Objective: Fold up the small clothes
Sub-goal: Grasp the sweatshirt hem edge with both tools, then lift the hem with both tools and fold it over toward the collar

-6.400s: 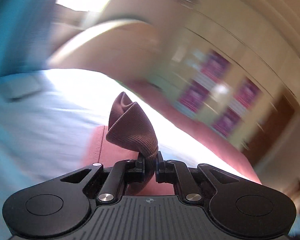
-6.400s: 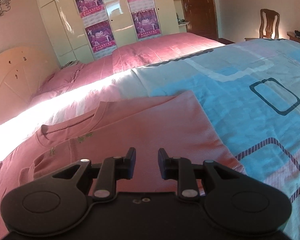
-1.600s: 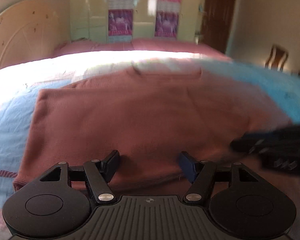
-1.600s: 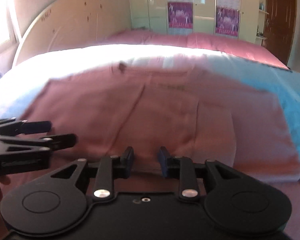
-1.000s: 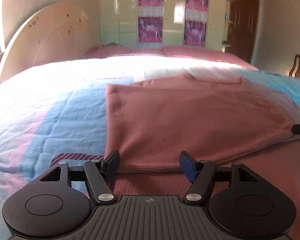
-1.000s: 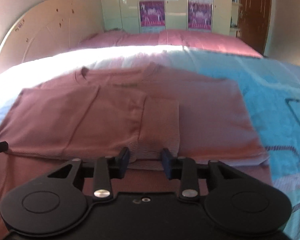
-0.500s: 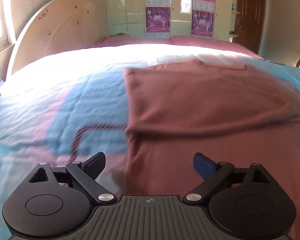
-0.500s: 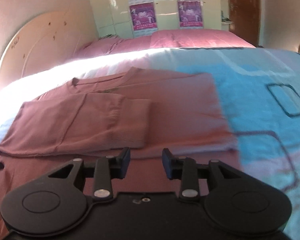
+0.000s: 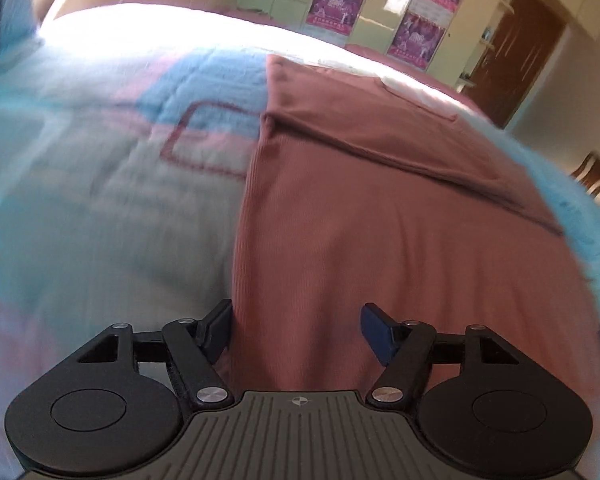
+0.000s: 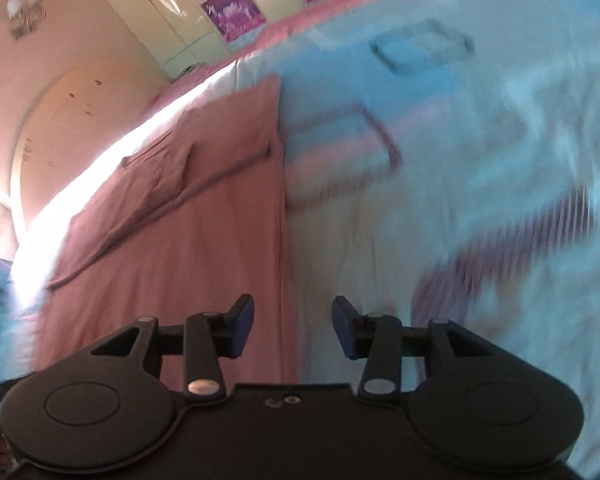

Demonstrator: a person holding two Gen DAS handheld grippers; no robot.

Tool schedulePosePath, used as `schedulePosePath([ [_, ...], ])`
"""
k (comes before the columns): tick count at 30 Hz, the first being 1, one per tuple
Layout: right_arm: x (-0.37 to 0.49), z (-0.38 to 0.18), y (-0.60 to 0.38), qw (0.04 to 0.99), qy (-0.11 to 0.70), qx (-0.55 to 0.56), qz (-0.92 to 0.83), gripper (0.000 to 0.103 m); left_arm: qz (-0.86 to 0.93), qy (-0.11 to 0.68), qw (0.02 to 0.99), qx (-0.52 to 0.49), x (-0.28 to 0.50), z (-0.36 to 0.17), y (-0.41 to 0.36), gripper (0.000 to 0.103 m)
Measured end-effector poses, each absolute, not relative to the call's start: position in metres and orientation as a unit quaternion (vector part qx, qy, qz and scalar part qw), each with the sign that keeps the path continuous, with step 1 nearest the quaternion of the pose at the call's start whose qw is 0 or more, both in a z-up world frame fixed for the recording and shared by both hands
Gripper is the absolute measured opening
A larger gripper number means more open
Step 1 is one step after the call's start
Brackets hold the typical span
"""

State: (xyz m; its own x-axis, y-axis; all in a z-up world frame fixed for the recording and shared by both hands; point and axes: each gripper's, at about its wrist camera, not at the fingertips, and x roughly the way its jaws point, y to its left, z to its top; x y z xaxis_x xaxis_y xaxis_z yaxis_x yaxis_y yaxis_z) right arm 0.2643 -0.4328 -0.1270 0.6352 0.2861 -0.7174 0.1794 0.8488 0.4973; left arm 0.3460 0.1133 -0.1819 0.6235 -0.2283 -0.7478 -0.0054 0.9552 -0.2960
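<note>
Bed with blue, white and pink patterned blanket [image 9: 100,184] [image 10: 480,160] fills most of both views, blurred from motion. In the left wrist view it spreads ahead and to the left of the left gripper; in the right wrist view it spreads ahead and to the right of the right gripper.

Wardrobe [image 9: 380,4] [image 10: 188,8] with purple posters stands far ahead of both grippers, past the bed. Curved headboard [image 10: 72,120] is far ahead-left of the right gripper. Brown door [image 9: 516,56] is far ahead-right of the left gripper, and a wooden chair [image 9: 592,172] is far right.

Pink shirt [image 9: 380,216] [image 10: 188,216] lies flat on the blanket, sides and sleeves folded in over the body, collar end farthest from both grippers. Its near hem runs right up under the fingers.

Left gripper [image 9: 298,326] is released, fingers spread wide and holding nothing; shirt's left edge sits just inside its left finger, cloth fills the gap.

Right gripper [image 10: 293,326] is also released, fingers apart and holding nothing; shirt's right edge runs up between the fingers, pink cloth by the left finger, blanket by the right.
</note>
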Motion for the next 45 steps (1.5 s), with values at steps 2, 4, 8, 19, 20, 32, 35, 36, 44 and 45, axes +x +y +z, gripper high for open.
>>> schedulePosePath([
  [2, 0.246, -0.134, -0.434, 0.851, 0.430, 0.297, 0.049, 0.042, -0.074, 0.430, 0.882, -0.176, 0.331, -0.184, 0.122, 0.068],
  [4, 0.226, -0.140, -0.433, 0.842, 0.426, 0.323, 0.070, 0.042, -0.084, 0.430, 0.874, -0.213, 0.315, -0.187, 0.130, 0.068],
  [8, 0.196, -0.145, -0.425, 0.825, 0.426, 0.356, 0.105, 0.042, -0.099, 0.419, 0.863, -0.265, 0.286, -0.197, 0.138, 0.068],
  [19, 0.185, -0.155, -0.424, 0.800, 0.415, 0.410, 0.139, 0.026, -0.118, 0.393, 0.848, -0.334, 0.267, -0.218, 0.135, 0.055],
  [20, 0.185, -0.157, -0.426, 0.799, 0.413, 0.414, 0.139, 0.020, -0.112, 0.397, 0.851, -0.325, 0.268, -0.219, 0.132, 0.039],
  [32, 0.169, -0.155, -0.437, 0.832, 0.380, 0.376, 0.144, 0.007, -0.063, 0.367, 0.874, -0.310, 0.257, -0.226, 0.142, 0.005],
  [35, 0.167, -0.158, -0.436, 0.832, 0.372, 0.387, 0.143, 0.007, -0.062, 0.367, 0.875, -0.311, 0.260, -0.226, 0.141, 0.005],
  [36, 0.166, -0.155, -0.436, 0.834, 0.367, 0.387, 0.144, 0.007, -0.061, 0.367, 0.873, -0.315, 0.261, -0.226, 0.141, 0.005],
  [44, 0.186, -0.118, -0.437, 0.859, 0.320, 0.370, 0.152, 0.007, -0.080, 0.313, 0.873, -0.365, 0.264, -0.201, 0.145, 0.005],
  [45, 0.194, -0.107, -0.438, 0.864, 0.308, 0.368, 0.154, 0.007, -0.083, 0.305, 0.874, -0.370, 0.269, -0.194, 0.146, 0.005],
])
